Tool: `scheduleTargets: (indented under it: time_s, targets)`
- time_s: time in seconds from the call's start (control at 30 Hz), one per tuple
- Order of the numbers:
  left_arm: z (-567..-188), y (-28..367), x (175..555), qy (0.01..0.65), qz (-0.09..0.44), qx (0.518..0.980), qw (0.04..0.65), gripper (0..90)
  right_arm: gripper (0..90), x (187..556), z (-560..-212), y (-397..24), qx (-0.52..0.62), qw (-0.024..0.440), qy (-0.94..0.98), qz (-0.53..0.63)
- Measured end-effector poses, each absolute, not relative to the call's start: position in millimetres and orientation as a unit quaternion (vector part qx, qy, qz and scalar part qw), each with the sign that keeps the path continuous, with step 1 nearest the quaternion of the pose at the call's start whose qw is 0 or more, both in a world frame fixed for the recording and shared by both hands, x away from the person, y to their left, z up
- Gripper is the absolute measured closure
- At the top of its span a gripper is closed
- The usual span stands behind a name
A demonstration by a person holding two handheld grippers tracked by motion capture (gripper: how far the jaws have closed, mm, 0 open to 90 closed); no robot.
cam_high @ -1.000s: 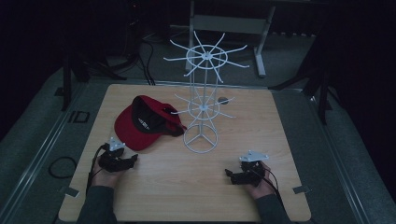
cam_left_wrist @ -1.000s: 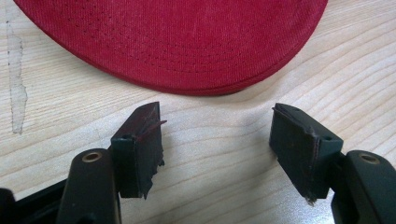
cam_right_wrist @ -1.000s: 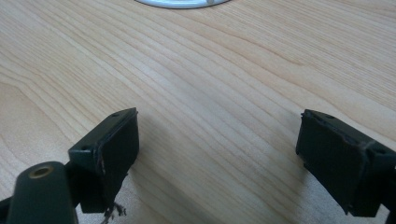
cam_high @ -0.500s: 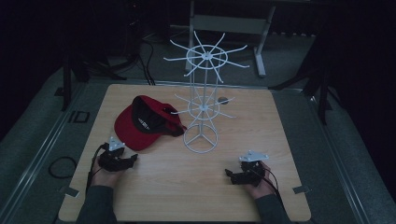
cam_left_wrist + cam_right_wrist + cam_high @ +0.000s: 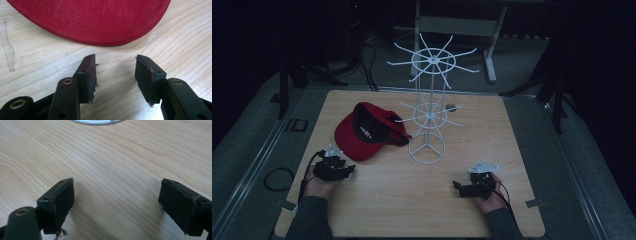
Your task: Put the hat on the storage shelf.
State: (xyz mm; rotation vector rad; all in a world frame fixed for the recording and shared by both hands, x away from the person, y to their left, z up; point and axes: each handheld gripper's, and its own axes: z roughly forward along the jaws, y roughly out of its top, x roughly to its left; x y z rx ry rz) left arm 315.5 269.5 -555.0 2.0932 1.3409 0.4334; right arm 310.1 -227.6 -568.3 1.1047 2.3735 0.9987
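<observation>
From the high view I see my left gripper (image 5: 343, 169) resting on the desk (image 5: 512, 150) just short of the red cap (image 5: 362, 135), which lies left of the white wire rack (image 5: 428, 115). My right gripper (image 5: 459, 187) sits on the desk well right of the cap, in front of the rack's ring base. At this range I cannot tell how either set of fingers stands.

In the left gripper view my fingers (image 5: 87, 75) are apart with nothing between them, and the cap's brim (image 5: 100, 22) lies just ahead. I judge that pushing forward flat could slide the cap instead of getting under the brim, since it rests flush on the wood.

In the right gripper view my fingers (image 5: 60, 200) are wide apart over bare wood, with the base (image 5: 95, 122) at the top edge. A careless reach could knock the light rack over.
</observation>
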Motion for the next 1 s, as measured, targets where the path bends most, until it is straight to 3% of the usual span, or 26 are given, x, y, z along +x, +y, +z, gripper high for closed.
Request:
scheduleTargets:
  time_s: [0.27,0.6,0.83,0.87,1.0]
  targets:
    - [-525.7,280.5,323.4,0.498,0.179,0.787,0.318,47.4,13.1,310.1,-568.3,-227.5,0.389,0.169,0.835,0.352]
    - [-503.7,289.0,355.0,0.521,0.197,0.765,0.322,48.8,13.1,310.0,-568.2,-227.4,0.39,0.168,0.834,0.352]
    - [-494.8,295.2,376.3,0.537,0.221,0.752,0.312,52.1,13.1,310.1,-568.3,-227.5,0.389,0.169,0.835,0.352]
    - [-493.7,295.8,380.7,0.54,0.23,0.747,0.311,57.9,13.1,310.1,-568.3,-227.5,0.389,0.169,0.834,0.352]
    - [-492.5,297.3,388.0,0.548,0.245,0.736,0.313,64.5,13.1,310.1,-568.3,-227.5,0.389,0.169,0.835,0.352]
